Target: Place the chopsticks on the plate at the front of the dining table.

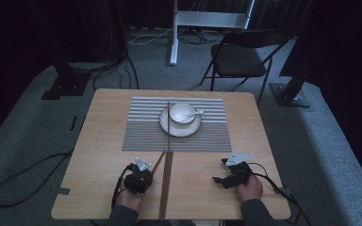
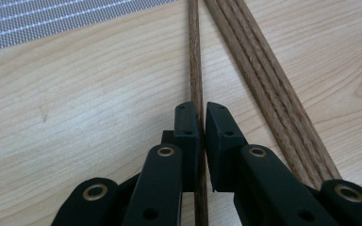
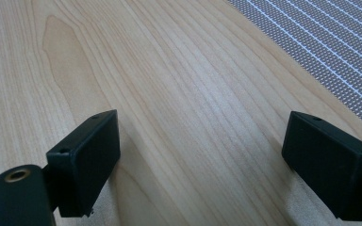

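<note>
My left gripper (image 2: 202,110) is shut on a single brown wooden chopstick (image 2: 194,61), which runs between its jaws and lies slanted on the table. In the high view the left gripper (image 1: 150,170) sits near the front edge, just left of a bundle of chopsticks (image 1: 166,183) lying lengthwise. That bundle (image 2: 264,80) passes to the right of the jaws. My right gripper (image 3: 200,141) stands open over bare wood, with nothing between its jaws. It rests at the front right (image 1: 219,170), its jaws pointing left.
A striped grey placemat (image 1: 146,132) covers the table's far half. On it stands a white plate (image 1: 180,128) with a white bowl (image 1: 183,112) and a spoon (image 1: 193,114). Another chopstick (image 1: 168,120) lies across the plate's left side. A folding chair (image 1: 240,59) stands beyond the table.
</note>
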Tool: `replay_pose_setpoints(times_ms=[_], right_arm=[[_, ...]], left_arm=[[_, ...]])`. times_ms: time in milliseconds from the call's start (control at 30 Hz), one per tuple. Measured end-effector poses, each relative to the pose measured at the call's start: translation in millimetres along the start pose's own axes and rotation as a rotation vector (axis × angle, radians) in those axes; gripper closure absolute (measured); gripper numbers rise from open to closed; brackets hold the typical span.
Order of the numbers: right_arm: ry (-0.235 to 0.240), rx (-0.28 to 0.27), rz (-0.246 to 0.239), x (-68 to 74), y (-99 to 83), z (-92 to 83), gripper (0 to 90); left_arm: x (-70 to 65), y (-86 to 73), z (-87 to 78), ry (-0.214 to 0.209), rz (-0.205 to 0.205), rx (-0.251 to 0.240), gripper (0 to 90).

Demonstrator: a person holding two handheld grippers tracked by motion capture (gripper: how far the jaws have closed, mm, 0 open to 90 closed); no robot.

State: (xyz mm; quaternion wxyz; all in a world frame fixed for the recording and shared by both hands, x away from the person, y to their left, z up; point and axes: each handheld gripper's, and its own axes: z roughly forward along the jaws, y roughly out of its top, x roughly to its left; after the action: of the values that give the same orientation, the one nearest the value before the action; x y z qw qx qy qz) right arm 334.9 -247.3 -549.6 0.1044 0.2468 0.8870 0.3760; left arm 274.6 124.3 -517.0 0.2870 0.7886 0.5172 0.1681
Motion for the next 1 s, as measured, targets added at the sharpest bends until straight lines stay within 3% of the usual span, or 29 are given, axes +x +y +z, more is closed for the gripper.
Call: replay_pose_setpoints(times_ms=[1000], right_arm=[[0.0,0.0,-0.002,0.0,0.0,0.0,11.3]], left_arm=[[4.4,8.1,-4.1,0.005,-0.022,-0.031,84.2]])
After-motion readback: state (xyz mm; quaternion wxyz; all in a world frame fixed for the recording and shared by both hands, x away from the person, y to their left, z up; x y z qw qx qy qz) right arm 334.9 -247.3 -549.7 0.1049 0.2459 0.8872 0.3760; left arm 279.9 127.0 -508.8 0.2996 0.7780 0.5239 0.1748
